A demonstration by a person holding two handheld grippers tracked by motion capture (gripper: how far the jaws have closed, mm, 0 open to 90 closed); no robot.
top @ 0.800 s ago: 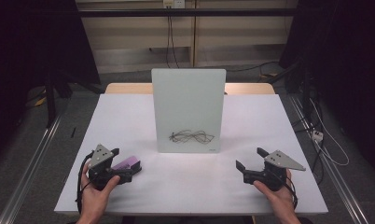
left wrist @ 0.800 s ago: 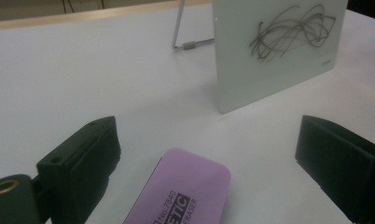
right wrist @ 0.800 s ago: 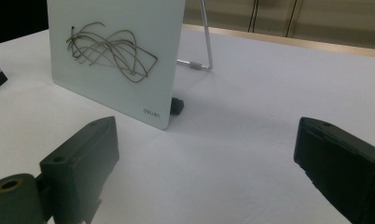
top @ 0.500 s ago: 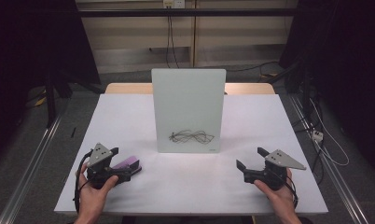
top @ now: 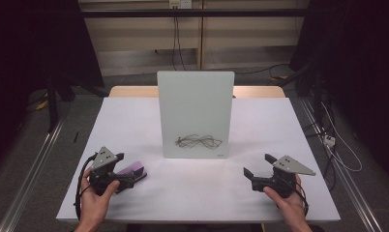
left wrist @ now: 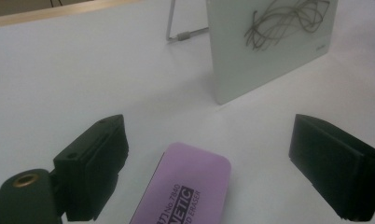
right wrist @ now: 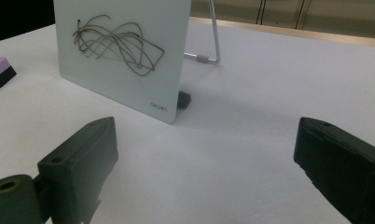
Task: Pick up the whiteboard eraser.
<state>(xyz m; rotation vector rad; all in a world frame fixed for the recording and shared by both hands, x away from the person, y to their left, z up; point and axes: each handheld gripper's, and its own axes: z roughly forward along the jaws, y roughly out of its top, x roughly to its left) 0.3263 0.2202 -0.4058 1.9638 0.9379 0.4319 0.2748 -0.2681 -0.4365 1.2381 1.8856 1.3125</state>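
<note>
I am observing a flat, rounded-corner purple eraser (left wrist: 183, 186) with a black underside and black printed lettering, lying on the smooth white counter (top: 192, 193). Behind it a pale, glossy rectangular whiteboard (top: 195, 113) is standing near upright on a thin wire stand (left wrist: 183, 33), carrying a dark looping scribble (top: 198, 142) low on its face.

I am seeing the left hand (top: 93, 203) entering from the bottom edge of the high view, gripping the left claw (top: 129, 176), whose grey three-cornered plate is facing upward. The claw is pointing toward the middle of the counter, held low and roughly level. The right hand (top: 287, 203) is holding the right claw (top: 258, 164) in a mirrored pose, pointing left toward the whiteboard.

In the left gripper view the eraser is lying between the two matte black jaws, nearer the one at that view's left, with bare counter showing on both sides of it. The left claw is standing released, its pads not pressing on the eraser. The right claw is likewise released, with only bare counter between its jaws, well apart from the eraser.
</note>
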